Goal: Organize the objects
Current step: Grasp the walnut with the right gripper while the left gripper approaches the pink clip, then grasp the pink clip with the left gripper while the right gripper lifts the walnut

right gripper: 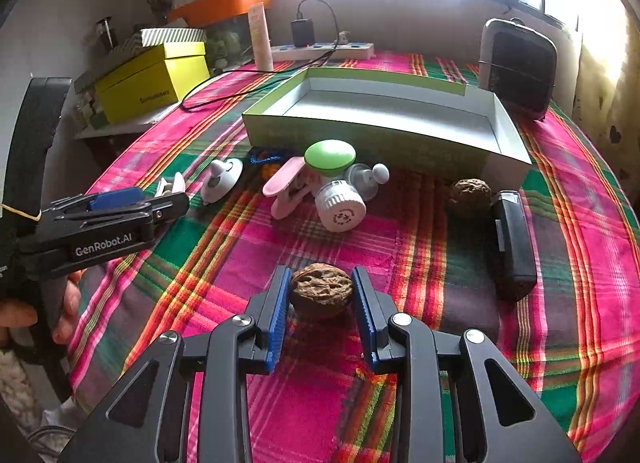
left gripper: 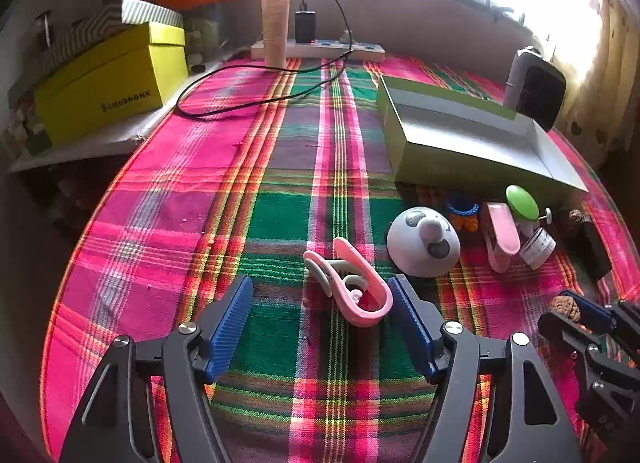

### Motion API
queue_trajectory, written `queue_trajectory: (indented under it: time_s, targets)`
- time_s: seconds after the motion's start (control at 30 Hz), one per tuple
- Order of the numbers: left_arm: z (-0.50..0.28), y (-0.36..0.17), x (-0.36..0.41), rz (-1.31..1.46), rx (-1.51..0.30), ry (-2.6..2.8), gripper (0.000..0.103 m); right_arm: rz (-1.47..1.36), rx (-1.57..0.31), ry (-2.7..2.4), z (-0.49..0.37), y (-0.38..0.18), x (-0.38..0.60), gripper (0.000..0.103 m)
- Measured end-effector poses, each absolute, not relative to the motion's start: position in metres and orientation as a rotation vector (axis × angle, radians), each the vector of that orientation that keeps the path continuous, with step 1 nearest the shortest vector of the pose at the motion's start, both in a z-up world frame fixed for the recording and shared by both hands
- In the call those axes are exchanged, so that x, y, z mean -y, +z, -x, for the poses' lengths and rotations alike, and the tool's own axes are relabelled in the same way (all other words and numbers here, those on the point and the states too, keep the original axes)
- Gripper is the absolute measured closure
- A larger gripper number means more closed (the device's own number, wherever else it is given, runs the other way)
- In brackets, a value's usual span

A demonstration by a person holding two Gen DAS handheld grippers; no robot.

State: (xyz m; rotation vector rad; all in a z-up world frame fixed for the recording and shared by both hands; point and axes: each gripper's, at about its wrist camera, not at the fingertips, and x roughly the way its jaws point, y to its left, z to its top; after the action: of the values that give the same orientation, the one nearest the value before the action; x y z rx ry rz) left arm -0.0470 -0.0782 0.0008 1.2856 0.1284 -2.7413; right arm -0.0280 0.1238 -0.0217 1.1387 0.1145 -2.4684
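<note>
Gathering step: right gripper (right gripper: 321, 295) pinching a walnut (right gripper: 321, 289), left gripper (left gripper: 321, 327) spread around a pink clip (left gripper: 354, 287). Next: squeeze the clip, carry both to the box (right gripper: 400, 119).

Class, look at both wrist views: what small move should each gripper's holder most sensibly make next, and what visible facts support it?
Probably carry the walnut to the open box: the right gripper is shut on it, and the box looks empty. The left gripper stands open around the pink clip without pressing it, so closing on that clip would likely follow.
</note>
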Motion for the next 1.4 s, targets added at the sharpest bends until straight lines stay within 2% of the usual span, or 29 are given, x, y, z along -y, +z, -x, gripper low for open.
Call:
queue_trajectory:
  time_s: [0.17,0.33,0.43,0.5,0.7,1.4]
  targets:
    - [0.049,0.002,0.081,-1.275,-0.129,-2.73,0.046,-1.141,-0.114,-2.467,0.03,-0.021,-0.122,0.071]
    - [0.05,0.002,0.08,-1.276,-0.117,-2.73,0.05,-1.145,-0.107,-2.459,0.033,-0.021,-0.121,0.071]
    - [0.052,0.002,0.08,-1.275,-0.121,-2.731,0.057,-1.146,-0.106,-2.458,0.033,-0.021,-0.12,0.071]
    - [0.053,0.003,0.08,-1.277,-0.117,-2.732,0.065,-1.147,-0.105,-2.457,0.033,-0.021,-0.12,0.071]
    - [0.054,0.004,0.077,-1.287,-0.107,-2.741,0.08,-1.149,-0.104,-2.456,0.033,-0.021,-0.12,0.071]
    - [0.05,0.011,0.057,-1.299,-0.075,-2.797,0.08,-1.133,-0.095,-2.465,0.034,-0.015,-0.122,0.071]
